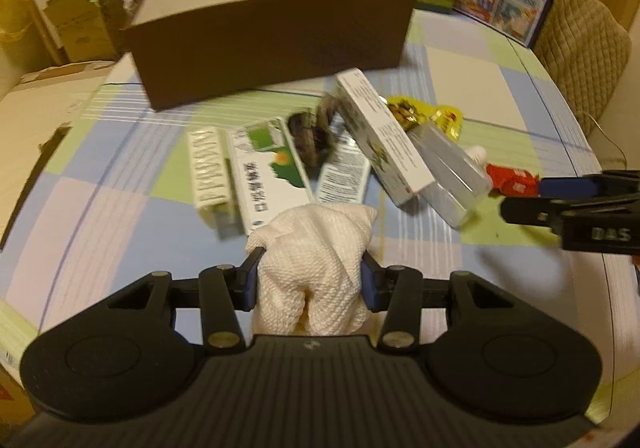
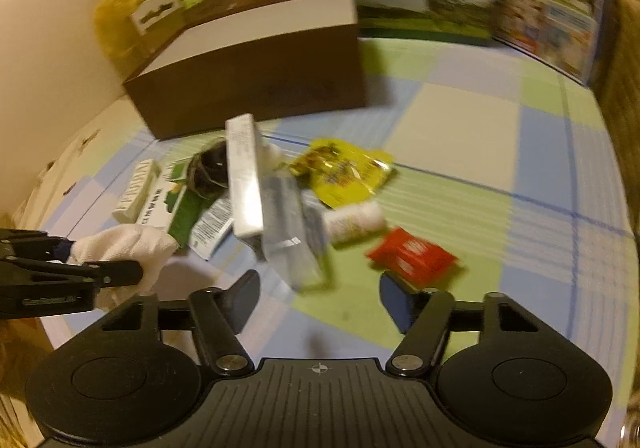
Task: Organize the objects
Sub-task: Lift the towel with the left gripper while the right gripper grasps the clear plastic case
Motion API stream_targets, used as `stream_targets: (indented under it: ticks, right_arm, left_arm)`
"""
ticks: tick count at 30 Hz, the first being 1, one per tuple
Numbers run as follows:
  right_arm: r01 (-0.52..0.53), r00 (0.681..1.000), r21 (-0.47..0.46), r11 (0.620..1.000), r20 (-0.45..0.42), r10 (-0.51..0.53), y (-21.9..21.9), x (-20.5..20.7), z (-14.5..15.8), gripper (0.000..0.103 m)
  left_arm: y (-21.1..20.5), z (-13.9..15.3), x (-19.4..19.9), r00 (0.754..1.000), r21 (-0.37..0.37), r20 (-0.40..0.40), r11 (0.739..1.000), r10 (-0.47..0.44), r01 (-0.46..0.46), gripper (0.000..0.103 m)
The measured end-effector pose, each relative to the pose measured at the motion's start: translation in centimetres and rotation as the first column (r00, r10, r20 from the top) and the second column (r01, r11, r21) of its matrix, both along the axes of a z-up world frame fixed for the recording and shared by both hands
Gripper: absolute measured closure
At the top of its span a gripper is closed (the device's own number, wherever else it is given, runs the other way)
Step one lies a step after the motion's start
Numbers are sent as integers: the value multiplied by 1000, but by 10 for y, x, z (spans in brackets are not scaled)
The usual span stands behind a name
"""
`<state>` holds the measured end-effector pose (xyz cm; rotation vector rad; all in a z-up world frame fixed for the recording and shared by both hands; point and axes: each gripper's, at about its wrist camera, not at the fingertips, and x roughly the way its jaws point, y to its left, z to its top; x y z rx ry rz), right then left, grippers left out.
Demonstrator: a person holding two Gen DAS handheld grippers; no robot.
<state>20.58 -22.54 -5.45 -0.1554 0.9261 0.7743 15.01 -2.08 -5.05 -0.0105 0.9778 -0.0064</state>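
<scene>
Checked pastel tablecloth [image 1: 472,76], brown box [image 1: 272,48] behind clutter, left hand-held gripper [image 1: 312,276] clamped on white cloth [image 1: 320,268], right hand-held gripper [image 2: 320,288] spread apart

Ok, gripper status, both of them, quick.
Left gripper: shut on the white cloth.
Right gripper: open, holding nothing, above the table near the red packet.

A white cloth [image 1: 316,272] is squeezed between the two fingers of the left gripper [image 1: 310,280]. Past it, small boxes [image 1: 272,172], a clear case [image 1: 452,172], a yellow packet [image 1: 436,116] and a red packet [image 1: 512,178] are piled on the checked table [image 1: 120,184]. A brown box [image 1: 268,48], open on top, is seen behind them. The right gripper [image 1: 520,200] is seen at the right edge.
</scene>
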Motion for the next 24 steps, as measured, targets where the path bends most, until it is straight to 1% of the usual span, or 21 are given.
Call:
stream_targets:
  ticks: [6, 15, 16, 18, 22, 24]
  right_arm:
    - [-95, 995, -33, 995, 27, 96, 31, 12, -13, 52]
    - [-146, 986, -93, 985, 66, 153, 53, 20, -27, 62]
    - [-152, 985, -98, 984, 65, 158, 54, 20, -29, 63]
    - [-164, 983, -107, 981, 65, 171, 57, 21, -33, 69]
    - [-179, 976, -124, 976, 100, 192, 59, 15, -31, 75]
    - [-182, 976, -108, 977, 99, 193, 56, 13, -26, 76]
  left_arm:
    - [17, 11, -16, 997, 17, 20, 997, 79, -79, 61]
    - [31, 16, -34, 986, 32, 24, 986, 164, -164, 60]
    - [32, 17, -35, 985, 32, 23, 985, 169, -169, 60]
    - [33, 18, -36, 985, 34, 21, 984, 173, -173, 60]
    - [33, 20, -33, 985, 42, 24, 984, 171, -172, 60]
    - [33, 22, -30, 986, 42, 31, 986, 163, -164, 60]
